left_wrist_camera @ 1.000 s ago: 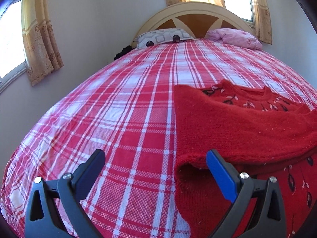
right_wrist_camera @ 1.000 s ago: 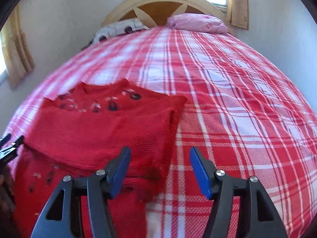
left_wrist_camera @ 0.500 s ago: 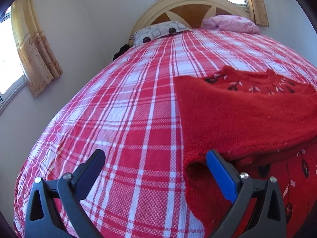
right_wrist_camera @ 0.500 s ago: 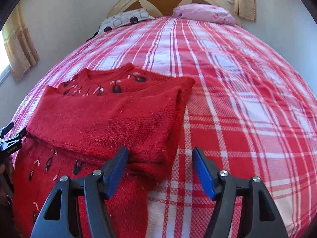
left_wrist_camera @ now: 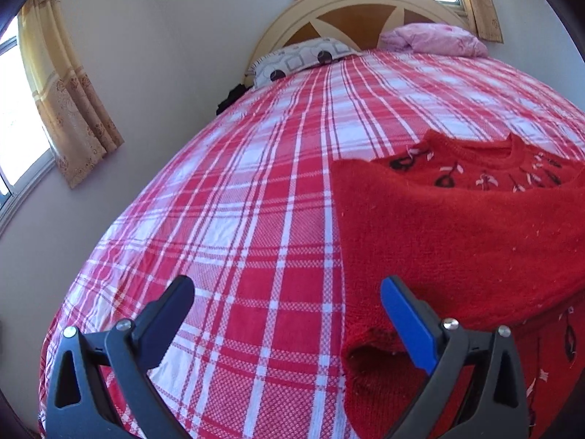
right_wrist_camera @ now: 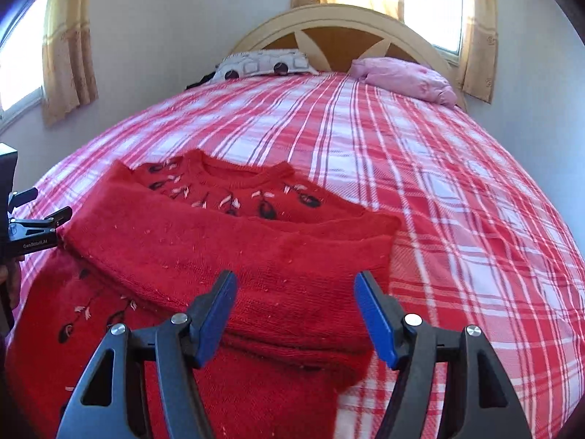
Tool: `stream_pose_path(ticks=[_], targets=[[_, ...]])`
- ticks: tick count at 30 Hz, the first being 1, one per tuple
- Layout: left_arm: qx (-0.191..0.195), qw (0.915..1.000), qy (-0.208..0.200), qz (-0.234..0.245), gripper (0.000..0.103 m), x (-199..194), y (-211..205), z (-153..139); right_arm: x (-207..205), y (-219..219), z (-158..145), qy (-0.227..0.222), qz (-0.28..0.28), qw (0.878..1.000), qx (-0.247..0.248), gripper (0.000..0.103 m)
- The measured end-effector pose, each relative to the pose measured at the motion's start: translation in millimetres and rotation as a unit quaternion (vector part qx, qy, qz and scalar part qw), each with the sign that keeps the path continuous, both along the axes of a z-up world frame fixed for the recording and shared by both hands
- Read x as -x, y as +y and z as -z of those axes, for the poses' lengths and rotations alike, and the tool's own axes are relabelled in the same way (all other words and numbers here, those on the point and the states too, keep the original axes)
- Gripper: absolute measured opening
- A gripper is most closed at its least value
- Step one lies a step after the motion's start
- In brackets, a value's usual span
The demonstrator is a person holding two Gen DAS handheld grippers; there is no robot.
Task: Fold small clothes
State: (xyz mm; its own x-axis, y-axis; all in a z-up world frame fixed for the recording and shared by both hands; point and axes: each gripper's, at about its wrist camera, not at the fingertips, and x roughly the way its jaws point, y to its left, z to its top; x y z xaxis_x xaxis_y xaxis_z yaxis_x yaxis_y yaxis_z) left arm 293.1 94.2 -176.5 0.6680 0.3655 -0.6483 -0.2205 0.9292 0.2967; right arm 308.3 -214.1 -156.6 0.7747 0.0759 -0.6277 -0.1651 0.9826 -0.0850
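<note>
Both views have shifted since a second ago: the right tool (right_wrist_camera: 294, 314) now sits squarely over the folded sleeve instead of off its right edge, and the left tool's (left_wrist_camera: 289, 314) view has swung so the sweater fills more of its right side. Red knit sweater (right_wrist_camera: 234, 252) lies flat on the bed (right_wrist_camera: 457, 190), neckline toward the headboard (right_wrist_camera: 340, 18); coarse wool, pale lint specks, black and white embroidered sprigs below the collar and near the hem. One sleeve is folded across the chest as a wide band, its ribbed cuff (left_wrist_camera: 369, 355) open like a small tube at the sweater's left edge. Right tool: jaws stand wide, blue pads apart, nothing pinched; folded sleeve fabric lies beneath and between them. Left tool: jaws wide also, empty; dark left finger over bare bedspread, blue-padded right finger (left_wrist_camera: 406, 322) just at the cuff, contact not clear. Bedspread is woven red and white plaid, slightly wrinkled near the foot. Arched headboard in cream wood with brown panels. Grey patterned pillow (right_wrist_camera: 263, 64) and pink crumpled pillow (right_wrist_camera: 406, 78) against it. Tan patterned curtains (left_wrist_camera: 69, 109) hang at the windows.
</note>
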Motion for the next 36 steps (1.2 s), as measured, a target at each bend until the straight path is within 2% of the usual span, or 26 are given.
stream_pose_path(ticks=[10, 12, 15, 18, 21, 25, 27, 29, 30, 32, 36], targets=[[0.012, 0.9994, 0.031, 0.007, 0.103, -4, 3, 19, -14, -7, 26, 0.062, 0.007, 0.998, -0.005, 0.067], [0.019, 0.9993, 0.03, 0.008, 0.103, -4, 5, 20, -14, -6, 28, 0.062, 0.006, 0.998, -0.001, 0.067], [0.051, 0.9982, 0.032, 0.008, 0.103, -4, 15, 21, -13, -6, 29, 0.061, 0.006, 0.998, 0.002, 0.068], [0.066, 0.9974, 0.029, 0.005, 0.103, -3, 20, 17, -12, -12, 30, 0.062, 0.005, 0.998, -0.013, 0.068], [0.043, 0.999, 0.005, 0.009, 0.103, 0, 17, 5, -10, -12, 31, 0.059, 0.004, 0.998, -0.01, 0.068], [0.039, 0.9983, -0.002, 0.044, 0.103, -12, 2, -9, -12, -12, 30, 0.06, 0.004, 0.998, -0.014, 0.068], [0.016, 0.9984, 0.006, 0.053, 0.103, -23, -5, -5, -8, -16, 24, 0.05, 0.0, 0.998, -0.03, 0.068], [-0.025, 0.9984, 0.027, 0.044, 0.103, -40, -7, 12, -2, -26, 11, 0.032, 0.002, 0.998, -0.054, 0.068], [-0.022, 0.998, 0.038, 0.044, 0.103, -45, -4, 18, -1, -31, 6, 0.022, 0.007, 0.998, -0.056, 0.068], [0.026, 0.9983, 0.031, 0.041, 0.103, -45, 9, 21, -4, -43, -4, 0.009, 0.029, 0.998, -0.05, 0.068], [0.046, 0.998, 0.033, 0.029, 0.103, -47, 19, 23, -36, -70, -9, 0.024, 0.073, 0.995, -0.065, 0.068]])
